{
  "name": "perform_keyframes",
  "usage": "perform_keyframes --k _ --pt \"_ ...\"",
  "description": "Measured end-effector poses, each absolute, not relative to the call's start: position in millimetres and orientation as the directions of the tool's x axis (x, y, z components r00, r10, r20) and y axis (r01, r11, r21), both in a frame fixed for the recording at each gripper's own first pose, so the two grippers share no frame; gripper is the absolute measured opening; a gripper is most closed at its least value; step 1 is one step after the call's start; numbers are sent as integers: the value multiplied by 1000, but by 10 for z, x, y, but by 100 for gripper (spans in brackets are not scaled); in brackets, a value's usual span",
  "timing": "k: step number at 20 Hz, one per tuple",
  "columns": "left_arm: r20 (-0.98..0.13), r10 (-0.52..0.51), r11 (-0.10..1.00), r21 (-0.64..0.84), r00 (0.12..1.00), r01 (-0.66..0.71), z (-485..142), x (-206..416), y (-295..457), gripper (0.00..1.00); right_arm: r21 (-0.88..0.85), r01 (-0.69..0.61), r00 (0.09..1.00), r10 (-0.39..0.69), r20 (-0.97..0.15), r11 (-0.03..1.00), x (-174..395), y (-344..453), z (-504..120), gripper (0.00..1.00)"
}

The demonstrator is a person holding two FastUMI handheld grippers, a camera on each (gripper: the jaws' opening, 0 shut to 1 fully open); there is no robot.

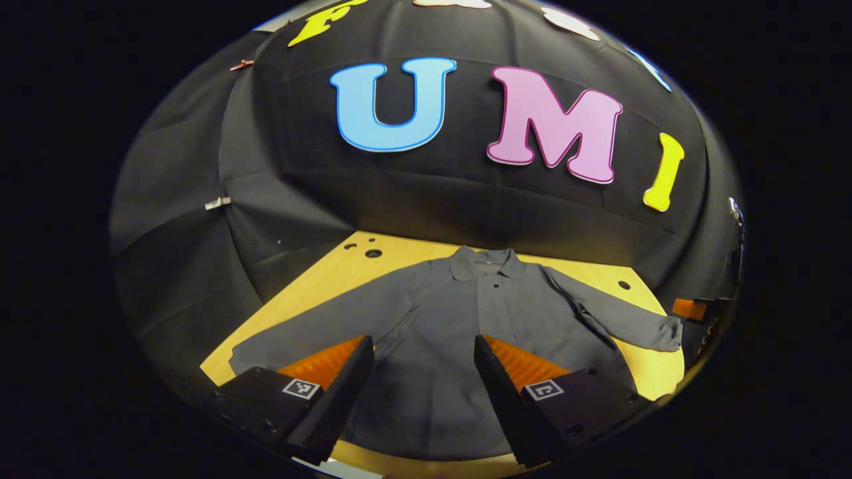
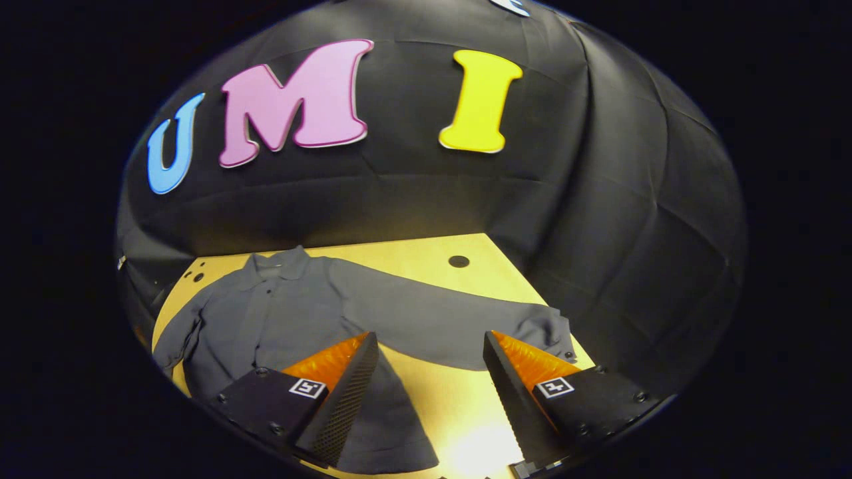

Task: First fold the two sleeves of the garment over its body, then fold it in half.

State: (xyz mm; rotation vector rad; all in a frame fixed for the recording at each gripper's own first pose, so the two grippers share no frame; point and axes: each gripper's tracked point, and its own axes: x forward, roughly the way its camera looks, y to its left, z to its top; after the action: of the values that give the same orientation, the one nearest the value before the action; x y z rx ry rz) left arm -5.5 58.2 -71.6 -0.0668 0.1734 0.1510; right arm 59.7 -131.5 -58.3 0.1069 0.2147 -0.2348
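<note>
Grey shirt flat on bench, both sleeves out. Left gripper and right gripper fingers spread, empty. Pinch right cuff at its edge, carry low across body.

**My two sets of fingers, up close**

My left gripper carries two wedge-shaped fingers tapering to narrow tips, their inner faces ribbed. Each sits on a blocky base with small screws and a square white-bordered marker. My right gripper is built alike; one finger's outer face shows a fine dotted texture.
</note>
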Motion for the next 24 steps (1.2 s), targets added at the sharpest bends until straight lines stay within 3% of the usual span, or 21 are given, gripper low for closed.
perform_keyframes --k 17,24 --pt "-328 245 960 -50 912 -276 -1094 40 641 96 174 581 760 -453 -466 795 1393 -3151 -1612 98" --pt "-364 183 973 -68 913 -222 -1240 124 345 96 107 632 684 -488 -542 768 1578 -3489 -2067 98"
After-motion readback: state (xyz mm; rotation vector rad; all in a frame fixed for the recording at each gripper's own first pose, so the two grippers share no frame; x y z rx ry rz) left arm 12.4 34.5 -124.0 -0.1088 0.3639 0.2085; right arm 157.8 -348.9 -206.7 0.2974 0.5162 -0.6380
